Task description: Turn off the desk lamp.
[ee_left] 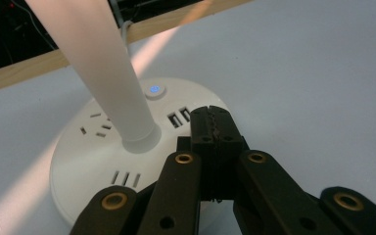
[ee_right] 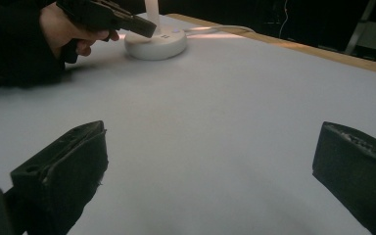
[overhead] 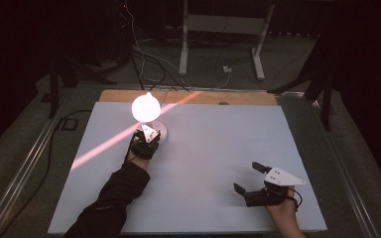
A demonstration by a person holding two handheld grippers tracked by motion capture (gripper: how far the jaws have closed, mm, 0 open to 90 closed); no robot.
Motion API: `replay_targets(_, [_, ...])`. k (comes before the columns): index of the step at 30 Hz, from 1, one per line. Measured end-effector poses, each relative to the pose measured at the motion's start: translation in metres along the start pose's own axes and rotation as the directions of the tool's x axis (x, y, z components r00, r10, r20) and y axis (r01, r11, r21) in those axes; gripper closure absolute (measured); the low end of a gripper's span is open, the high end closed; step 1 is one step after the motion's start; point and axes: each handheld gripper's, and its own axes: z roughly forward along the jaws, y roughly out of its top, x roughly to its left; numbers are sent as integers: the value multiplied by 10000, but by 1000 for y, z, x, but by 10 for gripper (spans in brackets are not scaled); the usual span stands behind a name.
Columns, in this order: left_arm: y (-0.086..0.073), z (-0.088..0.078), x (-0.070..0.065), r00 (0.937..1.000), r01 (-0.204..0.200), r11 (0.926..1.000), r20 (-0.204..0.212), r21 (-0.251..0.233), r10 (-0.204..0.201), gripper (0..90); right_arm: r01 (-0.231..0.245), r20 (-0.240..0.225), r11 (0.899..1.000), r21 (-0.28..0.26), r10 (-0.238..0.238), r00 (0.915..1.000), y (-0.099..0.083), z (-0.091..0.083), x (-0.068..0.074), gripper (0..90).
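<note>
Jaws pressed together and empty, left gripper [ee_left: 214, 128] hovers over lamp base [ee_left: 93, 161]; press its button [ee_left: 155, 90] gently. Right gripper [overhead: 252, 177] rests wide open.

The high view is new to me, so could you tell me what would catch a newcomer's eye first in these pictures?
The glowing lamp head at the table's far left stands out most in the dark room, above a round white base with sockets and a lit blue button. The left gripper, jaws shut, rests over that base. The right gripper sits open on the bare white table at near right.
</note>
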Motion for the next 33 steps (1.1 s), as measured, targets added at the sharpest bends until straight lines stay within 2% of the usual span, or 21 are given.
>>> replay_targets(4, [-1, 1, 2, 10000, -65, 10000, -74, 43, 66, 900, 2, 6, 10000, -7, -2, 10000, 0, 0, 0, 0])
replay_targets(6, [-2, 1, 3, 10000, 55, 10000, 30, 53, -55, 900, -6, -3, 10000, 4, 6, 10000, 0, 0, 0, 0])
replay_targets(12, [-3, 3, 2, 9999, -93, 10000, 85, 32, 93, 900, -3, 2, 10000, 18, 3, 10000, 0, 0, 0, 0])
replay_targets(15, [-3, 3, 1, 9995, -285, 9996, 128, 31, 284, 900, 14, 6, 10000, 32, -14, 10000, 0, 0, 0, 0])
replay_targets(16, [-3, 3, 0, 9984, -567, 9984, 23, 36, 567, 900, 20, -1, 10000, 36, -20, 10000, 0, 0, 0, 0])
replay_targets(17, [-3, 3, -1, 9977, -679, 9977, 8, 56, 679, 900, 28, -7, 10000, 38, -28, 10000, 0, 0, 0, 0])
replay_targets(22, [-4, 3, 0, 9974, -711, 9975, 77, -12, 711, 900, 19, -10, 10000, 51, -19, 10000, 0, 1, 0, 0])
replay_targets(24, [-4, 3, 0, 9947, -1023, 9948, 42, 16, 1023, 900, 16, -15, 10000, 51, -16, 10000, 0, 1, 1, 0])
replay_targets(29, [-1, -1, 3, 9977, -678, 9971, -21, -332, 677, 900, 9, -30, 10000, 11, -9, 10000, 0, 0, 1, 0])
replay_targets(31, [2, -4, 6, 9990, -428, 9979, 100, -489, 433, 900, -20, -26, 10000, 0, 20, 10000, 0, 0, 0, 0])
replay_targets(33, [4, -6, 8, 9992, -369, 9977, 129, -571, 377, 900, -36, -11, 10000, 37, 36, 10000, -1, 1, -1, 0])
